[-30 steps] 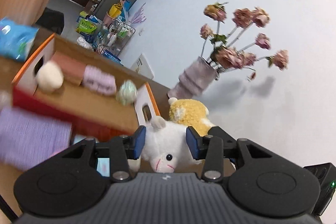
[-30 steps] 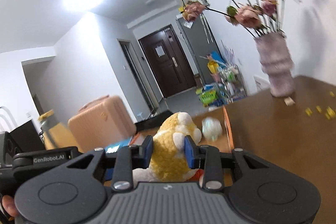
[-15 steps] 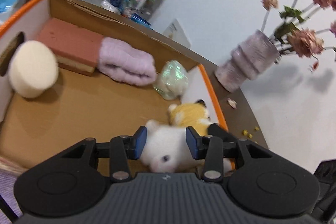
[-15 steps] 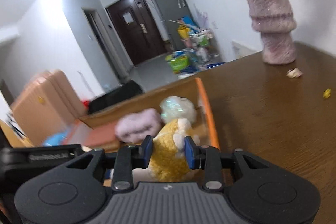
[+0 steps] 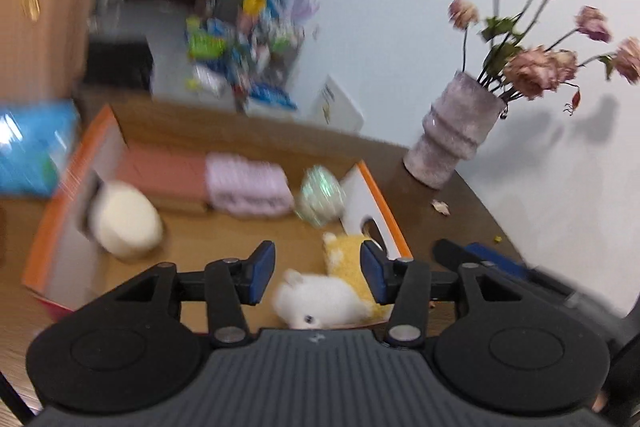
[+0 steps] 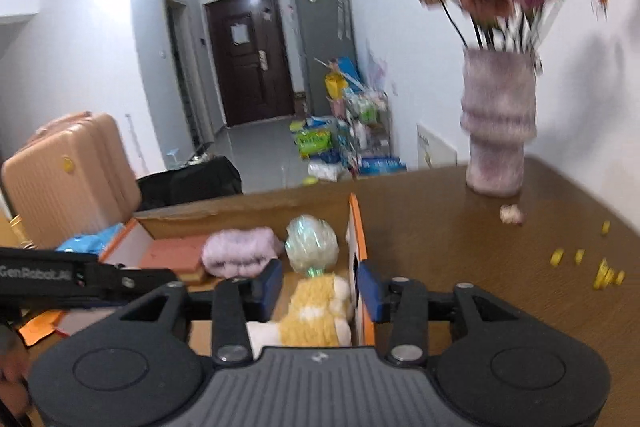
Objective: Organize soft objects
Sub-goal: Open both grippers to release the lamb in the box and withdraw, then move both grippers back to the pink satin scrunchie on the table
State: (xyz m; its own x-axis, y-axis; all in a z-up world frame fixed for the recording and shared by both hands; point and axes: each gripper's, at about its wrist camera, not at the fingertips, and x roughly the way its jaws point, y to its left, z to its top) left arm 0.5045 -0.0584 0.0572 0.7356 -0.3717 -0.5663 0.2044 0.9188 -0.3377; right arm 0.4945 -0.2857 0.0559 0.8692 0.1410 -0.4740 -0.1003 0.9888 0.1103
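Note:
The cardboard box (image 5: 384, 211) with an orange rim holds a cream round cushion (image 5: 124, 223), a brick-red sponge (image 5: 160, 175), a lilac towel (image 5: 246, 183) and a shiny green ball (image 5: 320, 195). In its near right corner a white plush toy (image 5: 320, 301) lies against a yellow plush toy (image 5: 348, 255). My left gripper (image 5: 318, 275) hovers over the white toy with its jaws opening, pads clear of the fur. My right gripper (image 6: 320, 289) is above the yellow plush toy (image 6: 316, 315), jaws also opening and not touching it, beside the box (image 6: 358, 227) wall.
A lilac vase (image 5: 456, 143) of dried flowers stands on the brown table right of the box, with petals and yellow crumbs (image 6: 600, 271) scattered near it. A blue packet (image 5: 32, 151) lies left of the box. A pink suitcase (image 6: 68, 179) stands beyond the table.
Both grippers came over the box with the plush toys, then their jaws widened. The white and yellow toys now lie loose in the box's near right corner.

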